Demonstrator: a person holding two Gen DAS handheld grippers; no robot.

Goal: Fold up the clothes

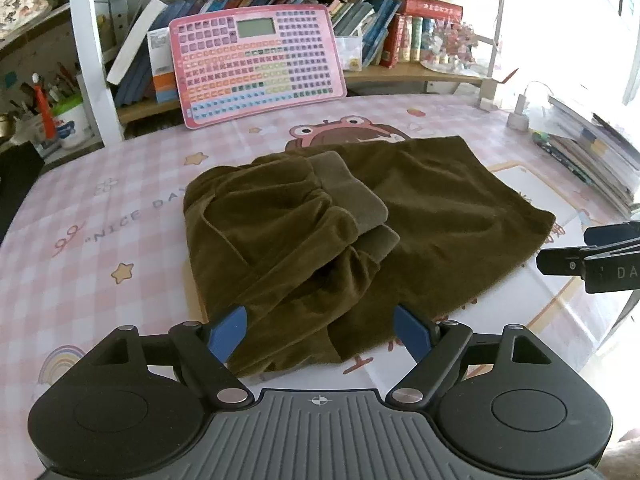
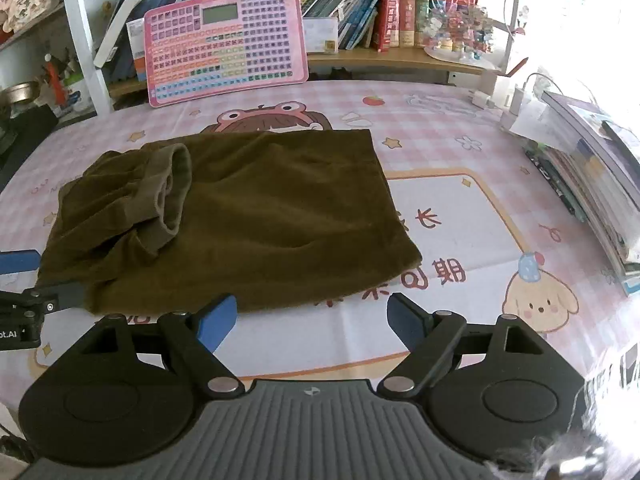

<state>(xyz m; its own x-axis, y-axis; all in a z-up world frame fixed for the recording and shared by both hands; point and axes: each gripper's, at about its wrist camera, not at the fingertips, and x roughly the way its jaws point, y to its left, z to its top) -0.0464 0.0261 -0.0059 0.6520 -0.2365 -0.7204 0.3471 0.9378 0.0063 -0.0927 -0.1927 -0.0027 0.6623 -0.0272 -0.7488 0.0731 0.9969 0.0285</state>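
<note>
Both claws wide, empty: L claw (image 1: 320, 332) over trousers (image 1: 360, 216) hem, R claw (image 2: 312, 320) just off edge, prob. regrip for next fold on bench (image 2: 440, 140).

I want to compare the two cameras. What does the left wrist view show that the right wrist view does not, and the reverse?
Only the left wrist view shows the left gripper open over the near edge of the brown garment. Only the right wrist view shows the right gripper open over bare tablecloth, and the puppy drawing. Both show the garment with its cuffs folded on top and the pink keyboard toy.
</note>
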